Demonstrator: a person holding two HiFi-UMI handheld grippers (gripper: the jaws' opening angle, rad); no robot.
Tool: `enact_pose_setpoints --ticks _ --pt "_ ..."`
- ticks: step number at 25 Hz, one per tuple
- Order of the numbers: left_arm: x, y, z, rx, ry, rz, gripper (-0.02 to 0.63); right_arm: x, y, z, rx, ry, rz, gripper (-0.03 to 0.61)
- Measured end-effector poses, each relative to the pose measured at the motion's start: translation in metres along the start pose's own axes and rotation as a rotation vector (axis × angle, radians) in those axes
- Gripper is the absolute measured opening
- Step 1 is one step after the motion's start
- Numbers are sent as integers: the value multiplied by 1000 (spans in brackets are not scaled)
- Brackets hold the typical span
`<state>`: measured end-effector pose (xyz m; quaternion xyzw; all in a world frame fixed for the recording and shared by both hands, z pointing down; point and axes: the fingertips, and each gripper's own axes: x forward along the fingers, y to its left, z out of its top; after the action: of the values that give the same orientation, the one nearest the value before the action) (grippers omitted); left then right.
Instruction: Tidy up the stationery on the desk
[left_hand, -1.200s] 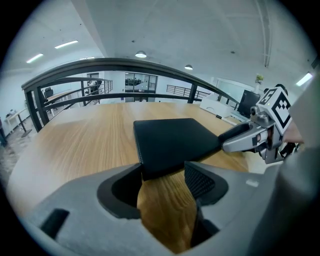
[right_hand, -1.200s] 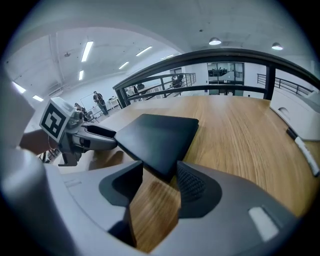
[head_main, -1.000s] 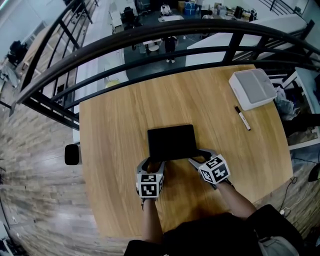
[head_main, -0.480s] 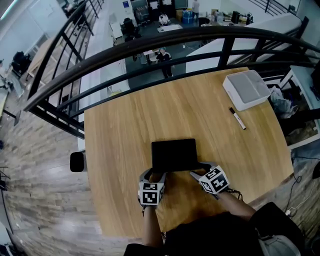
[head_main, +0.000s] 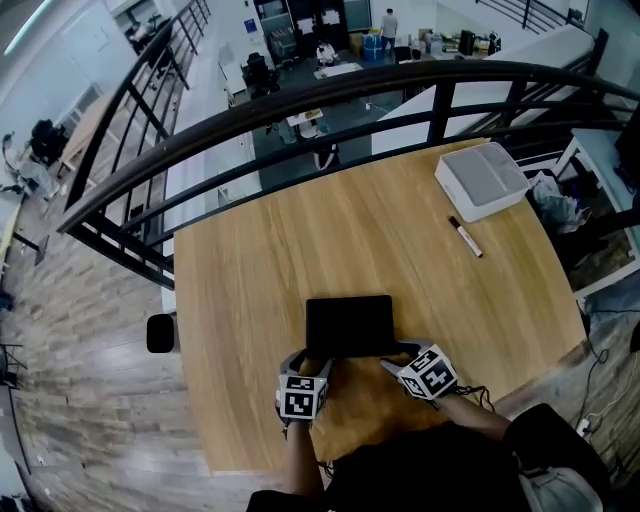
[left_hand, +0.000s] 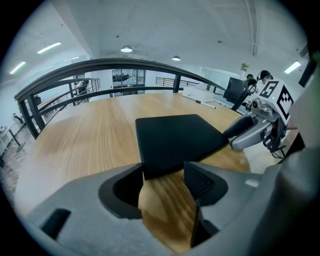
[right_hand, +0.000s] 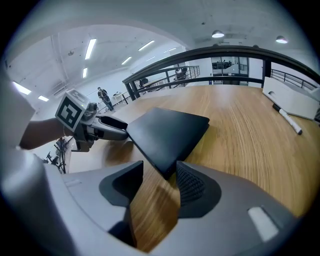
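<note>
1. open mezzanine, seen steeply from above: a lower floor (head_main: 300, 45) with furniture and people shows beyond the edge.
2. black curved railing (head_main: 300, 105) runs along the far side of the desk, between it and the drop.
3. wooden desk (head_main: 300, 230), light grain and mostly bare, fills the middle of the head view.
4. person (head_main: 440, 470) in dark clothing at the desk's near edge, both forearms reaching forward, one gripper in each hand.
5. black pad (head_main: 349, 326), a thin rectangle, lies on the desk close to the near edge, straight ahead of the person.
6. white box (head_main: 481, 178) sits at the desk's far right corner, well apart from the pad.
7. left gripper (left_hand: 165, 177) is at the pad's near left corner. its jaws stand wide, with the corner just inside the gap by the left jaw and bare wood showing before the right jaw, so nothing is clamped.
8. right gripper (right_hand: 159, 180) is at the pad's near right corner. its jaws also stand wide, and the corner pokes in close to the right jaw without being pinched.
9. marker (head_main: 464, 237), white with a dark cap, lies on the wood just in front of the white box, not touching it.
</note>
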<state>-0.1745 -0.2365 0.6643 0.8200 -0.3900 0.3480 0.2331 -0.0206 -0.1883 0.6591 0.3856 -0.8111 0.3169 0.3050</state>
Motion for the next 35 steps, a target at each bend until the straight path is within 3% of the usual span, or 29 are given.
enact_pose_setpoints --ticks 9,14,19,22,24,31,35 --pt "-12 -12 -13 39 -4 -31 255 -13 17 -21 13 1 35 209" --pt "-10 -12 -14 22 -9 -35 261 -14 12 -21 -24 -14 55 212" --pt "-27 2 -17 -171 -89 20 252 -25 -4 16 -68 -141 73 222" --pt "-40 -7 -19 -344 -163 -1 252 -24 -22 52 -134 -184 92 211" --pt "-41 -20 -19 -407 -186 -17 261 -20 -35 73 -196 -193 101 201" --pt "-26 -38 -14 -490 -187 -56 285 21 -50 95 -394 -55 194 211" --pt "-23 -37 -15 -494 -157 -62 296 40 -42 95 -395 -15 284 223"
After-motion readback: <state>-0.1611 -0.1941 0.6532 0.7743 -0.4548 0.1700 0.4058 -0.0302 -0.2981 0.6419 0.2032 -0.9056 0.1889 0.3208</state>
